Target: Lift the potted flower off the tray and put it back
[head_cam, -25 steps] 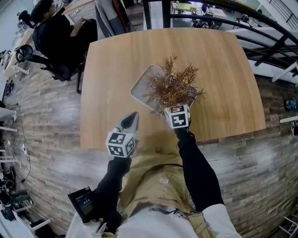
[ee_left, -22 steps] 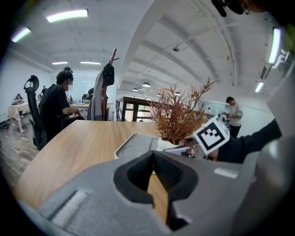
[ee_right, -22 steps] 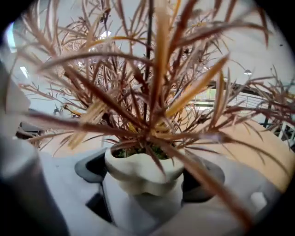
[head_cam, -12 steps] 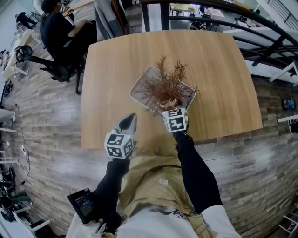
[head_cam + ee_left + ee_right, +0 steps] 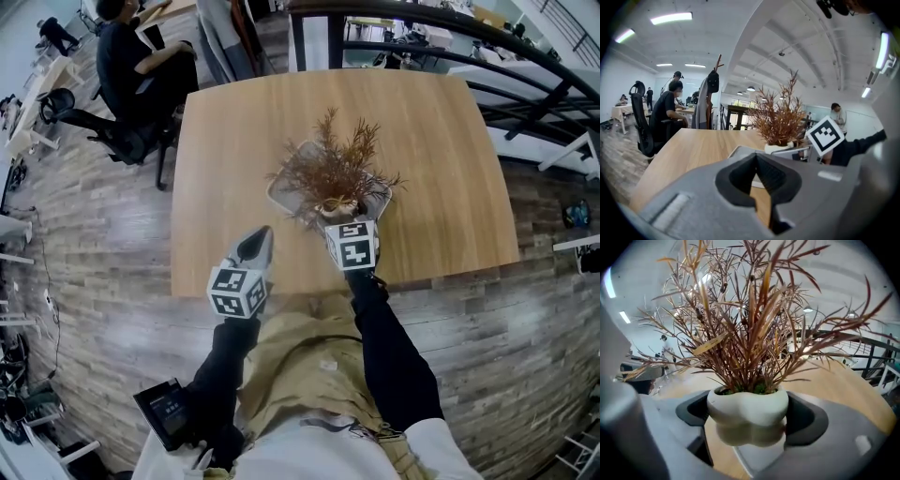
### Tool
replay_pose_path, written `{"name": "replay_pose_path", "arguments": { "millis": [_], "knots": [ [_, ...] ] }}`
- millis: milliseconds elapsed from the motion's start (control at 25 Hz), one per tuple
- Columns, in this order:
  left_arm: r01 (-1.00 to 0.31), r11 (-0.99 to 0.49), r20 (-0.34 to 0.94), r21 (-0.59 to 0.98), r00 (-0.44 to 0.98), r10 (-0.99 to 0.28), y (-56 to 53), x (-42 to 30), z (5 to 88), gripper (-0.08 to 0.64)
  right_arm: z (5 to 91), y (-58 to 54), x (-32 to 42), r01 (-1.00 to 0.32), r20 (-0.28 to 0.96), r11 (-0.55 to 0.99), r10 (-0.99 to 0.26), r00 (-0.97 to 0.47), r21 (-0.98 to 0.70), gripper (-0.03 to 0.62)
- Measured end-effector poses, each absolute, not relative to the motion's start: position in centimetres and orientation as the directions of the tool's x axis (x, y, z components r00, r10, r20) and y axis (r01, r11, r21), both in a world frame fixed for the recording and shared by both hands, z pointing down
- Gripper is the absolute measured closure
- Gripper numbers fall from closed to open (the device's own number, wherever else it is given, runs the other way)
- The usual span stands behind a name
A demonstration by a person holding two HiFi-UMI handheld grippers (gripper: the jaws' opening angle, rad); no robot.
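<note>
Our right gripper has its jaws clenched on the potted flower by its white pot, over the tray; our left gripper holds its jaws pressed together, empty, above the near edge of the surface; bare wood surrounds the tray.

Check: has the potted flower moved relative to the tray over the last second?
Yes. In the head view the potted flower shifted left, now more over the tray middle.

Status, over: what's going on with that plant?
Right tool shut on potted flower. Left tool shut, empty. Potted flower over tray, contact unclear. Nothing in the way.
</note>
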State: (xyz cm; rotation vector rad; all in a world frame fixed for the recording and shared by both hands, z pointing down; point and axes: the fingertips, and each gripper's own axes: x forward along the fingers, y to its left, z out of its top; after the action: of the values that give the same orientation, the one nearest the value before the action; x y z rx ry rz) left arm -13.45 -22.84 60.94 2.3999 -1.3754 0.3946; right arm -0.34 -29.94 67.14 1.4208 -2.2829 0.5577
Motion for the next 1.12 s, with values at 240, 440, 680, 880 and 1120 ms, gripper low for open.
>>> {"name": "replay_pose_path", "arguments": {
  "millis": [240, 440, 680, 880, 1120],
  "knots": [
    [-0.861, -0.484, 0.355, 0.158, 0.507, -0.785, -23.4, -13.1, 55.1, 0.558, 59.9, -29.2, 0.2, -0.92, 0.525, 0.361, -0.76, -0.384, -0.151, 0.103],
    [-0.852, -0.5, 0.321, 0.154, 0.521, -0.791, -24.1, -12.0, 50.4, 0.558, 53.7, -29.0, 1.3, -0.928, 0.507, 0.338, -0.779, -0.368, -0.154, 0.103],
    [-0.837, -0.526, 0.27, 0.148, 0.546, -0.793, -24.4, -11.3, 44.1, 0.558, 46.8, -28.1, 1.4, -0.929, 0.485, 0.333, -0.793, -0.368, -0.159, 0.103],
    [-0.832, -0.538, 0.227, 0.136, 0.555, -0.8, -24.6, -11.4, 40.5, 0.558, 42.8, -27.8, 1.4, -0.931, 0.45, 0.332, -0.815, -0.365, -0.152, 0.103],
    [-0.839, -0.536, 0.207, 0.096, 0.543, -0.814, -25.4, -12.3, 38.6, 0.558, 39.8, -27.6, 1.7, -0.93, 0.403, 0.343, -0.839, -0.366, -0.132, 0.101]
  ]
}}
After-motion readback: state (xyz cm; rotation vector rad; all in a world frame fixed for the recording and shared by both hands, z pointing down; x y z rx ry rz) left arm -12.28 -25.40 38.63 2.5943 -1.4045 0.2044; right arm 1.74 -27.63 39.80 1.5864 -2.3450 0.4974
